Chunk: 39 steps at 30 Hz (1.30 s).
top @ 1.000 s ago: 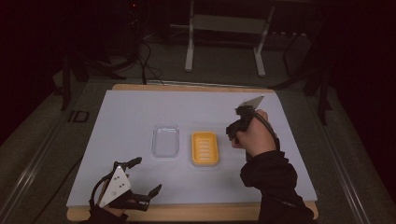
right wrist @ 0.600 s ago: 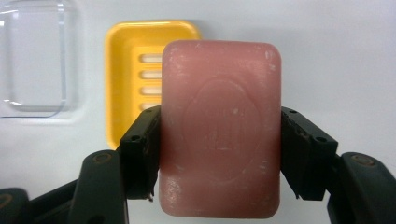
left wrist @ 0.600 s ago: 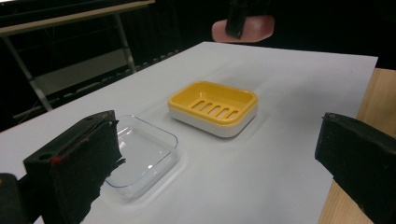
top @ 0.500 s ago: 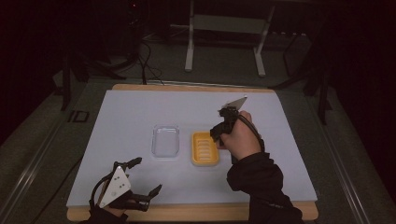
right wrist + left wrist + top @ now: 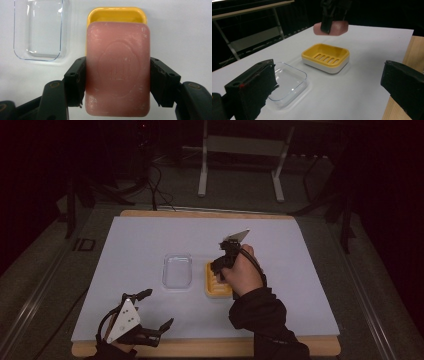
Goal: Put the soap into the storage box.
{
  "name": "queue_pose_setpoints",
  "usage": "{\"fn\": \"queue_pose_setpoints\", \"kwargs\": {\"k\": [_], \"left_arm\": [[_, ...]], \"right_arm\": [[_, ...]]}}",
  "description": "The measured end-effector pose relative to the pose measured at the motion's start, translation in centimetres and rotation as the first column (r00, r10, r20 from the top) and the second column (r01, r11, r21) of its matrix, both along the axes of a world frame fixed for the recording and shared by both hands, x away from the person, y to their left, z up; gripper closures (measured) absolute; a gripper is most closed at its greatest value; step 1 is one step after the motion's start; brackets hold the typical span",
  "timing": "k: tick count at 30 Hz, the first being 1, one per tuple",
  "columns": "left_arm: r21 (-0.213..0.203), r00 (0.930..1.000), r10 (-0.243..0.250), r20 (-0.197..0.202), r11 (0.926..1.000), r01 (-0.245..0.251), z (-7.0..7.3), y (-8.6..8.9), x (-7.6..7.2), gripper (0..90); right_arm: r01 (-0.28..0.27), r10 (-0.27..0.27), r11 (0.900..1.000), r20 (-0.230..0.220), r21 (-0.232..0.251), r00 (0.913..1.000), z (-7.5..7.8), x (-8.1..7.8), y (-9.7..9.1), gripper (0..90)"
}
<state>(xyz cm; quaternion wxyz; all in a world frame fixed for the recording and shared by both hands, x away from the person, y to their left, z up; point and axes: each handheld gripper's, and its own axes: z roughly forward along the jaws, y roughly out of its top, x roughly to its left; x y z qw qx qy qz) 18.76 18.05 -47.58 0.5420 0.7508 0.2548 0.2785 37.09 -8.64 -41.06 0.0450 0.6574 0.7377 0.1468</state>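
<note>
pink soap, now above yellow dish

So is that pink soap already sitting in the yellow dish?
No, the pink soap hangs in the air above the yellow dish, clamped by the right gripper.

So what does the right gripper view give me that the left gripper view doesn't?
Right gripper view: the pink soap bar from above, clamped at both sides by the right claw, lined up over the yellow dish. Left gripper view: from the side, the bar hangs clear above the dish, with the left claw open. Both show the clear lid lying beside the dish.
</note>
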Motion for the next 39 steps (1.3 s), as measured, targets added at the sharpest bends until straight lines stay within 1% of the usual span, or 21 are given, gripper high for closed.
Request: {"fn": "queue_pose_setpoints", "kwargs": {"k": [1,4,7,10,12,17,18,20,22,26,28,29,30,31,32,34,36,39], "left_arm": [[-0.001,1.0000,0.000,0.000,1.0000,0.000,0.0,0.0,0.0,0.7],[-0.002,1.0000,-0.001,0.000,1.0000,0.001,0.0,0.0,0.0,0.6],[-0.002,1.0000,-0.001,-0.001,1.0000,0.001,0.0,0.0,0.0,0.6],[-0.002,1.0000,-0.001,-0.001,1.0000,0.001,0.0,0.0,0.0,0.6],[-0.002,1.0000,0.000,-0.001,1.0000,0.000,0.0,0.0,0.0,0.7],[-0.001,1.0000,-0.004,0.002,1.0000,0.004,0.1,0.1,0.0,0.7],[-0.003,1.0000,-0.003,0.002,1.0000,0.003,0.1,0.1,0.0,0.6],[-0.008,1.0000,-0.003,0.003,1.0000,0.003,0.1,0.1,0.0,0.6],[-0.004,1.0000,-0.003,0.002,1.0000,0.003,0.1,0.1,0.0,0.6],[-0.002,1.0000,-0.005,0.003,1.0000,0.005,0.1,0.1,-0.1,0.6],[-0.001,1.0000,-0.005,0.003,1.0000,0.005,0.1,0.1,-0.1,0.7],[0.000,1.0000,-0.005,0.003,1.0000,0.005,0.1,0.1,-0.1,0.6],[0.000,1.0000,-0.005,0.003,1.0000,0.005,0.1,0.1,-0.1,0.6],[-0.001,1.0000,-0.005,0.003,1.0000,0.005,0.1,0.1,-0.1,0.6],[-0.001,1.0000,-0.005,0.004,1.0000,0.005,0.1,0.1,-0.1,0.6],[-0.001,1.0000,-0.004,0.004,1.0000,0.004,0.1,0.1,-0.1,0.6],[0.000,1.0000,-0.004,0.004,1.0000,0.004,0.1,0.1,-0.1,0.7],[0.001,1.0000,-0.004,0.003,1.0000,0.004,0.1,0.1,-0.1,0.7]], "right_arm": [[0.003,-0.003,1.0000,-0.008,0.001,1.0000,-0.8,0.1,0.1,37.7],[0.010,-0.010,0.9999,-0.020,0.008,0.9998,-1.8,0.1,0.3,37.7],[0.011,-0.010,0.9998,-0.015,0.015,0.9998,-2.6,0.2,0.3,37.6],[0.008,-0.008,1.0000,-0.031,0.005,0.9995,-4.0,0.5,0.7,37.7],[0.008,-0.008,1.0000,-0.038,-0.002,0.9992,-4.4,0.7,0.9,37.7],[-0.006,0.005,0.9997,-0.038,-0.023,0.9993,-5.4,1.1,1.1,37.6],[-0.001,0.000,0.9995,-0.044,-0.030,0.9990,-5.6,1.2,1.2,37.6],[0.005,-0.007,0.9996,-0.049,-0.027,0.9988,-6.0,1.4,1.2,37.6],[0.010,-0.012,0.9994,-0.061,-0.032,0.9981,-6.3,1.5,1.3,37.5],[0.019,-0.021,0.9991,-0.051,-0.037,0.9985,-6.3,1.6,1.3,37.2],[0.023,-0.025,0.9994,-0.059,-0.027,0.9980,-6.2,1.7,1.3,36.2],[0.026,-0.027,0.9994,-0.053,-0.024,0.9982,-6.0,1.7,1.4,35.6],[0.020,-0.022,0.9995,-0.051,-0.025,0.9984,-5.8,1.7,1.4,35.1],[0.012,-0.014,0.9995,-0.059,-0.029,0.9981,-5.6,1.8,1.4,34.9],[0.006,-0.007,0.9998,-0.050,-0.017,0.9987,-5.3,1.8,1.3,34.9],[-0.005,0.005,1.0000,-0.056,0.003,0.9984,-4.8,1.7,1.2,34.6],[-0.019,0.020,0.9998,-0.044,0.012,0.9988,-4.5,1.7,1.0,33.9],[-0.035,0.036,0.9992,-0.042,0.020,0.9985,-4.1,1.7,0.7,33.3]]}}
